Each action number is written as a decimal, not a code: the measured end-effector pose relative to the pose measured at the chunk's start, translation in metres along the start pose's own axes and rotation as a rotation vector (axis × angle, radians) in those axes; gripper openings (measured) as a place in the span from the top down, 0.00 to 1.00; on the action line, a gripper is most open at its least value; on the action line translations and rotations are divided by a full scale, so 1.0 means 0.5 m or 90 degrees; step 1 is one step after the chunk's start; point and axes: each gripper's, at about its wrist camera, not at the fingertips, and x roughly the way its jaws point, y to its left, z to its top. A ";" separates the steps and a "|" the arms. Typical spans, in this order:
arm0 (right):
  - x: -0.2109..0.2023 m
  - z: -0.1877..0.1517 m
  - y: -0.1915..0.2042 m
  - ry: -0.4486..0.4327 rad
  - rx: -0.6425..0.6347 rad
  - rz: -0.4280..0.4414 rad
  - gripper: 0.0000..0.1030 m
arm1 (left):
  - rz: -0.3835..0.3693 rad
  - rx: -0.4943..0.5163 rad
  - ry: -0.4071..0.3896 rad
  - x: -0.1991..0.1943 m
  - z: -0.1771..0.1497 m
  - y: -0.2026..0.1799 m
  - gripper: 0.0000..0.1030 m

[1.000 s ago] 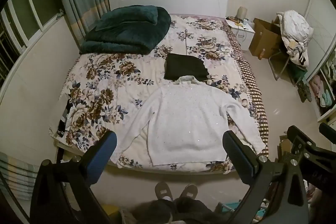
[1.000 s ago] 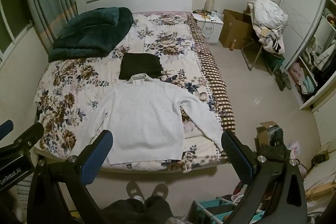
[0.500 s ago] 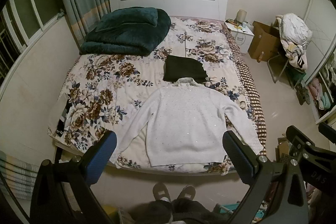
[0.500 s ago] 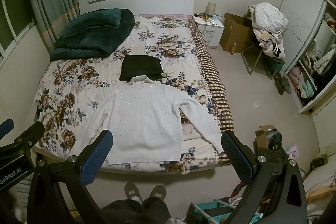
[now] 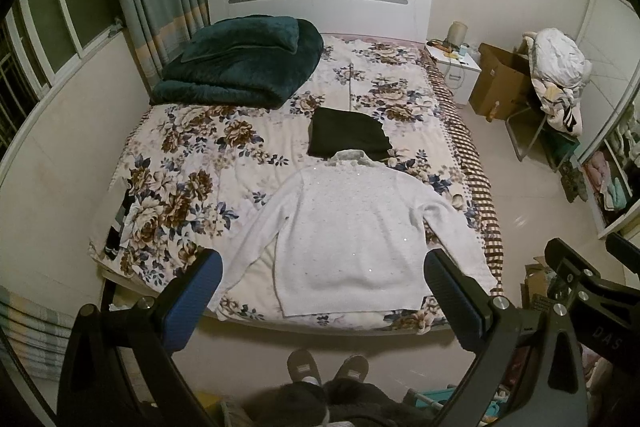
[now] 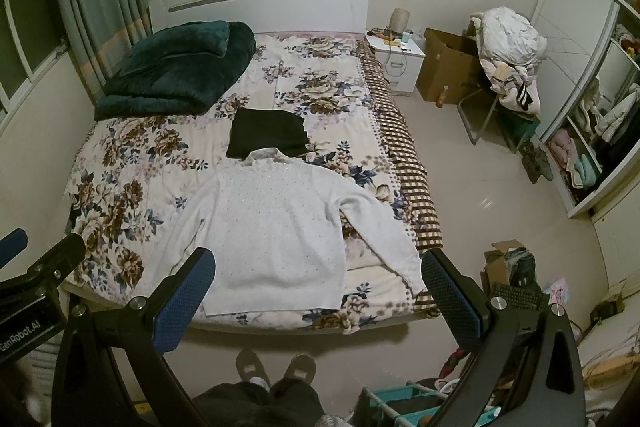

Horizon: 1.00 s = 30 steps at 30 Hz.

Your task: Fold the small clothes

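Note:
A white knit sweater (image 5: 352,227) lies flat near the foot of the bed, sleeves spread, collar away from me; it also shows in the right wrist view (image 6: 276,223). A folded dark garment (image 5: 348,137) lies just beyond its collar, seen too in the right wrist view (image 6: 266,139). My left gripper (image 5: 320,267) is open and empty, held high above the foot of the bed. My right gripper (image 6: 316,267) is open and empty at the same height, to the right of the left one.
A folded dark green blanket (image 5: 240,61) lies at the head of the floral bed (image 5: 180,179). A nightstand (image 6: 396,59), a cardboard box (image 6: 448,71) and a chair piled with laundry (image 6: 508,43) stand right of the bed. My slippered feet (image 5: 326,367) are at its foot.
Both grippers have drawn back slightly and tilted down, so the bed sits a little lower in view. The clothes have not moved.

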 end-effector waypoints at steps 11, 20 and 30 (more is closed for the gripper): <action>-0.007 -0.003 -0.001 -0.006 0.000 -0.002 0.00 | -0.003 -0.001 -0.003 -0.003 0.002 -0.006 0.00; -0.013 -0.004 -0.002 -0.008 0.000 -0.001 0.00 | -0.005 -0.004 -0.005 -0.002 0.012 -0.028 0.00; -0.019 0.010 -0.004 -0.012 0.001 -0.001 0.00 | -0.006 -0.004 -0.008 -0.004 0.018 -0.033 0.00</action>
